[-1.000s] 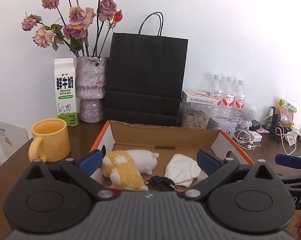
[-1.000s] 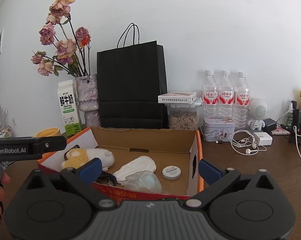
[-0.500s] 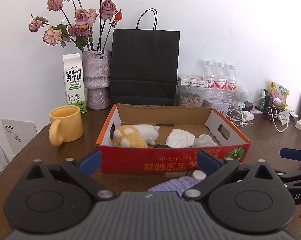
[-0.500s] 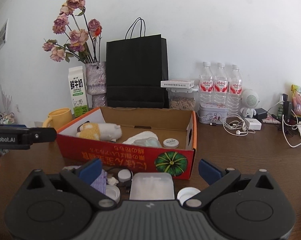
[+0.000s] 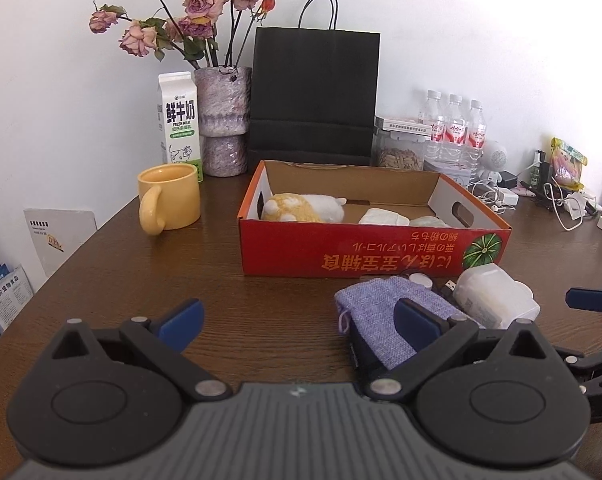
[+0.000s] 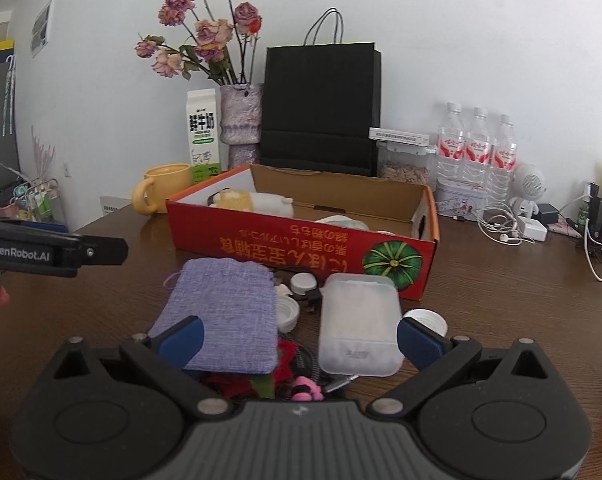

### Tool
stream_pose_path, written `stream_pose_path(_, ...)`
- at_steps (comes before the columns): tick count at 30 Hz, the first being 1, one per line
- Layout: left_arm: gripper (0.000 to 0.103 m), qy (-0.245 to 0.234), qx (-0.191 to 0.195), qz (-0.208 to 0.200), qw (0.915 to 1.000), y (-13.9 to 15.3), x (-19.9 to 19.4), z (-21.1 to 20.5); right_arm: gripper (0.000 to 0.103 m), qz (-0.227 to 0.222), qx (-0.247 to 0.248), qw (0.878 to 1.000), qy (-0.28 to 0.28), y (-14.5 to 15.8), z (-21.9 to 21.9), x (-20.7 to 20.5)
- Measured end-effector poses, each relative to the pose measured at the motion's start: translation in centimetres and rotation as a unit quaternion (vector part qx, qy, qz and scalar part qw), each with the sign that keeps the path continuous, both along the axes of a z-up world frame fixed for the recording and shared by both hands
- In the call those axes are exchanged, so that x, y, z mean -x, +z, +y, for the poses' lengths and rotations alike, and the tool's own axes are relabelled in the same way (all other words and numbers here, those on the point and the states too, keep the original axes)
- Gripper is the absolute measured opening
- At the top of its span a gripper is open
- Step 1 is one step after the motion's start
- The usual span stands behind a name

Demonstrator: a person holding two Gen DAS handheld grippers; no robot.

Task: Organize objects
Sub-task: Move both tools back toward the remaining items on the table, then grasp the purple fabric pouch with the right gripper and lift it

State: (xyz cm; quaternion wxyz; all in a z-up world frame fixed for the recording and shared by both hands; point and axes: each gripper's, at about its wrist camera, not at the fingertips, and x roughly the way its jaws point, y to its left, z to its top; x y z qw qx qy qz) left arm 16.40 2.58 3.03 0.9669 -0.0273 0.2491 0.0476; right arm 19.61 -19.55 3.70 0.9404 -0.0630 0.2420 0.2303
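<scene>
Between the spread blue pads of the right gripper (image 6: 299, 338), both empty: a frosted white plastic case (image 6: 359, 322) and, just left, a lilac woven fabric pouch (image 6: 225, 314), atop cables and small white caps. Beyond them, a red cardboard box (image 6: 301, 250) already holding a plush toy. Left gripper (image 5: 297, 318) equally open, hovering over bare wood. Risk: snagging the tangled cables while closing, dragging loose caps along.

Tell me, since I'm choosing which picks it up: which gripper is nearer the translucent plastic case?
Right. The right gripper is open just before the translucent plastic case; the left gripper sits off to its left, by the purple pouch.
</scene>
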Motion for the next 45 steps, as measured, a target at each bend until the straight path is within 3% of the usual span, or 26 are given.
stream_pose_path(10, 0.103, 0.025, 0.0, 0.015, 0.9996, -0.2, 1.7, 2.3, 0.103, 0.041, 0.035, 0.998, 0.041, -1.0, 6.7, -2.3)
stream_pose_path(23, 0.103, 0.0, 0.012, 0.071, 0.9974, -2.2, 3.3, 3.0, 0.101, 0.073, 0.041, 0.996, 0.03, -2.2, 7.8, -4.1)
stream_pose_path(33, 0.103, 0.001, 0.014, 0.078, 0.9969, -2.5, 3.7, 3.2, 0.065, 0.067, 0.032, 0.996, 0.054, -2.0, 7.9, -2.9)
stream_pose_path(45, 0.103, 0.001, 0.015, 0.086, 0.9962, -2.7, 4.3, 3.3, 0.02, 0.026, 0.026, 0.997, 0.061, -1.4, 7.3, -1.2)
